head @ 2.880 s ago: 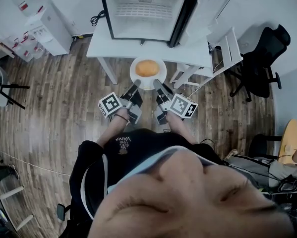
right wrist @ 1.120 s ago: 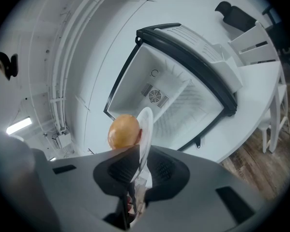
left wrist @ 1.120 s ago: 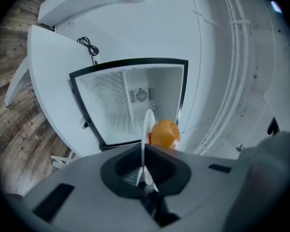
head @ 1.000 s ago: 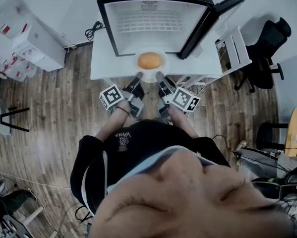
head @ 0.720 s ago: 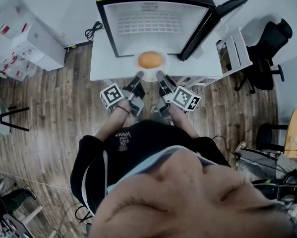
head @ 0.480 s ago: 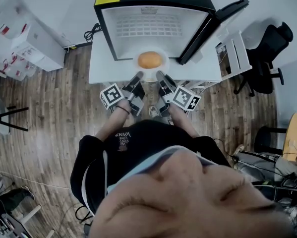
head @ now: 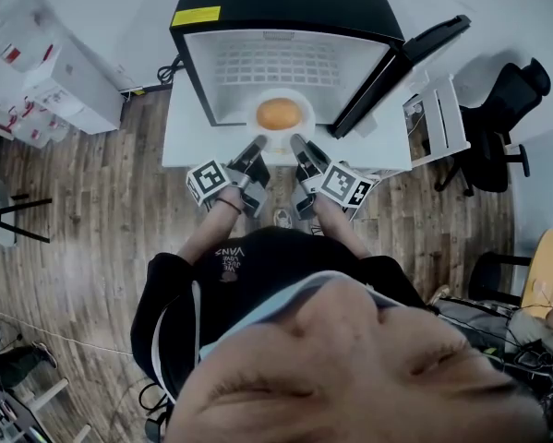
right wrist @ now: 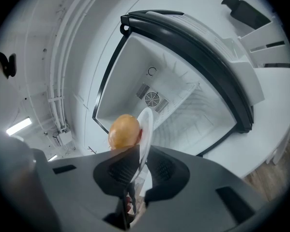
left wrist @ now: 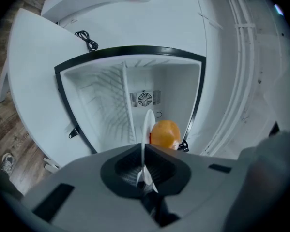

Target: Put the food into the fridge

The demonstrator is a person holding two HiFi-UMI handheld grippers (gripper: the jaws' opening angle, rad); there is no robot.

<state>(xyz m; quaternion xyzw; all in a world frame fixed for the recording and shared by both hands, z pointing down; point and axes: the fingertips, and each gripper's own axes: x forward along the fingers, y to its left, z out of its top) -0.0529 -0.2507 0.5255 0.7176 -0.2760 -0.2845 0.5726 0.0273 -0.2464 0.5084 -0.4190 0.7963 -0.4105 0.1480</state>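
Observation:
A white plate [head: 295, 101] carries an orange bun [head: 278, 113] at the mouth of the open black fridge [head: 285, 3]. My left gripper [head: 257, 144] is shut on the plate's near left rim and my right gripper [head: 296, 142] is shut on its near right rim. In the left gripper view the plate [left wrist: 147, 129] shows edge-on between the jaws, the bun [left wrist: 164, 133] to its right and the white fridge interior [left wrist: 106, 105] behind. In the right gripper view the plate [right wrist: 145, 124] is edge-on too, with the bun [right wrist: 124, 131] on its left.
The fridge stands on a white table [head: 188, 137], its door [head: 401, 63] swung open to the right. A white stand [head: 438, 109] and a black office chair [head: 511, 109] are at the right. White cabinets [head: 59, 72] sit at the left on the wooden floor [head: 91, 210].
The plate with the bun, held by both grippers, has moved forward from above the table's front to the fridge opening. The person has stepped closer to the fridge.

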